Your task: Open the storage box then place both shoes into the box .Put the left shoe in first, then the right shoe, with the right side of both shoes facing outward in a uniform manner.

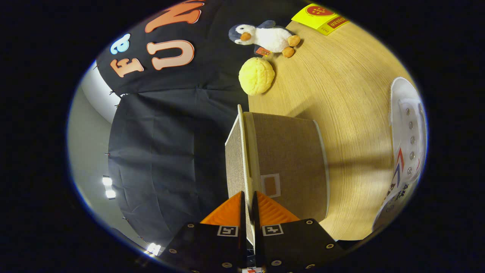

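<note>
Brown fabric storage box (291,159) lies just ahead of the claw (248,204), whose 2 fingers are clenched on the box's lid (237,159), pinching its thin edge. That narrow hold could slip as the lid swings, I judge. Well beyond on the tabletop (341,87), 1 white shoe (407,140) is cut off; the box's inside is hidden.

Gripper (247,203) rolled sideways, jaws clamped nearly closed
</note>
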### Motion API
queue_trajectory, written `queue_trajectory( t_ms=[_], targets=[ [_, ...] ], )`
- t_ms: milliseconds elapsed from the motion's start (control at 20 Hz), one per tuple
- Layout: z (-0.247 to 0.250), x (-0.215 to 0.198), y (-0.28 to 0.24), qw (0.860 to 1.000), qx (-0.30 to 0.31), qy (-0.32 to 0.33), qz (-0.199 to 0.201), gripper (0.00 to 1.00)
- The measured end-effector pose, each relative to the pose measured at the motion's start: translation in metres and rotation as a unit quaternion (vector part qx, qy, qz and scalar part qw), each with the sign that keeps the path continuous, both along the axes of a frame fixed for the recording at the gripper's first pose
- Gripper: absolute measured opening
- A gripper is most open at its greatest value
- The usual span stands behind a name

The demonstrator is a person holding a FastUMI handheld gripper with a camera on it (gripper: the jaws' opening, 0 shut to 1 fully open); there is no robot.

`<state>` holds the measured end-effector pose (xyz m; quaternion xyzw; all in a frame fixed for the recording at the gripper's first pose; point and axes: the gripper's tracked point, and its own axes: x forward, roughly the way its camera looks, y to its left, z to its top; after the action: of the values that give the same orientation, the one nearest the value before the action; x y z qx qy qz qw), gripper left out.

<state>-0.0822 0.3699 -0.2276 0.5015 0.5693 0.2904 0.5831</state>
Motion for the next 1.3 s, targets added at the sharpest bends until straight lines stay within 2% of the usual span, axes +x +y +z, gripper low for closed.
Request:
queue_trajectory(
  t_ms=[100,300,600,800,1050,1200,1300],
  targets=[
    [0.025,0.001,0.0,1.0,0.026,-0.008,0.003,0.06],
    [0.073,0.013,0.01,0.998,0.036,-0.054,0.009,0.06],
    [0.147,0.014,0.063,0.986,0.043,-0.157,0.038,0.07],
    [0.161,0.012,0.118,0.98,0.039,-0.185,0.06,0.08],
    [0.141,0.007,0.18,0.985,0.003,-0.166,0.054,0.1],
    [0.121,-0.007,0.189,0.984,-0.027,-0.161,0.077,0.45],
    [0.112,-0.007,0.18,0.98,-0.048,-0.172,0.086,0.63]
  ],
)
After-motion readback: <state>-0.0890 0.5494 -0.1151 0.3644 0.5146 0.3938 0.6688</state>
